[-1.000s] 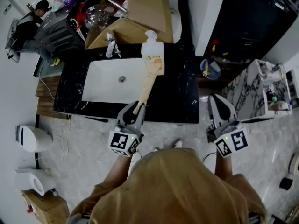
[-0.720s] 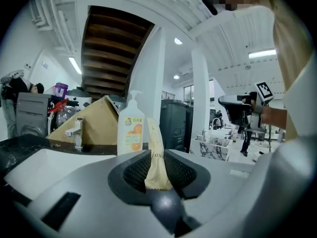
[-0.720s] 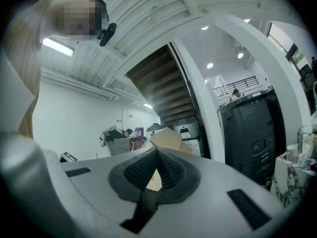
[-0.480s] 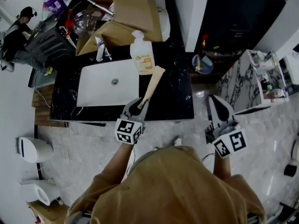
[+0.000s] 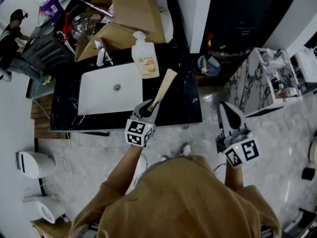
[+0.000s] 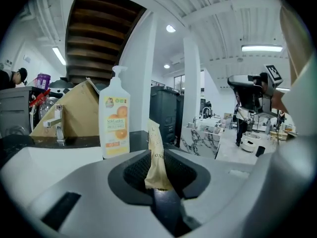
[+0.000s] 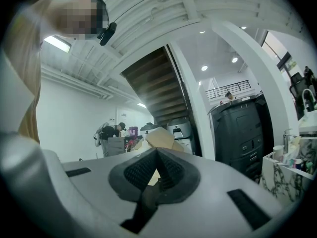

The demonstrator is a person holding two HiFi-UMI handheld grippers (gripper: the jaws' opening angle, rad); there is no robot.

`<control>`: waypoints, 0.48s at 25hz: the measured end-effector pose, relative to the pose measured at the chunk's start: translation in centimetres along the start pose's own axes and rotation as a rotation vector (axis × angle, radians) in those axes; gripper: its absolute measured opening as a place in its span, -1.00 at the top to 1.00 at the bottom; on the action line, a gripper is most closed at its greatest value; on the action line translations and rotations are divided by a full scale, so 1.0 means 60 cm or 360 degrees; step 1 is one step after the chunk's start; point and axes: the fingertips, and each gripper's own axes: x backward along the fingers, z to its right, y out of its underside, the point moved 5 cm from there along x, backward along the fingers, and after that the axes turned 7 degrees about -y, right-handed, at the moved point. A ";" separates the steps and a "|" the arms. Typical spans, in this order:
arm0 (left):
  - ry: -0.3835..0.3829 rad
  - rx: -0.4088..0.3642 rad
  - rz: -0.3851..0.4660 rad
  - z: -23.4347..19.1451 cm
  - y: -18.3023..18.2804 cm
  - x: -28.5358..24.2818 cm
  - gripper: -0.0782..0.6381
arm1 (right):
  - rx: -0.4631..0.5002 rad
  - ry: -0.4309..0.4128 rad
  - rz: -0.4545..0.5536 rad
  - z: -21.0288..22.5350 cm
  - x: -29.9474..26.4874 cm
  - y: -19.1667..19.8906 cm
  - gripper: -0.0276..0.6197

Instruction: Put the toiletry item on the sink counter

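Note:
The toiletry item is a long tan tube point(image 5: 164, 87), and my left gripper point(image 5: 149, 107) is shut on its near end. The tube slants up and away over the black marble sink counter point(image 5: 184, 108), just right of the white basin point(image 5: 108, 94). Whether its far tip touches the counter I cannot tell. In the left gripper view the tube point(image 6: 157, 158) stands pinched between the jaws of the left gripper point(image 6: 159, 155), with an orange-labelled pump bottle point(image 6: 114, 118) behind it. My right gripper point(image 5: 227, 110) hangs off the counter's right end, shut and empty, as the right gripper point(image 7: 157, 168) view confirms.
The pump bottle point(image 5: 144, 58) stands at the basin's back right corner, a chrome faucet point(image 5: 100, 53) at the back left. Cardboard boxes point(image 5: 126, 14) lean behind the counter. A marble-patterned shelf unit point(image 5: 257, 86) with small items stands to the right. A person point(image 5: 12, 31) works far left.
My left gripper has come down and nearer with the tube; the tube's tip, earlier in front of the pump bottle, now lies right of and below it. The right gripper drifted slightly.

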 end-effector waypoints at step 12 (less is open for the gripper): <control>-0.0012 -0.0052 -0.0113 -0.010 0.028 -0.040 0.56 | 0.0004 0.0054 0.0010 -0.005 0.032 -0.003 0.91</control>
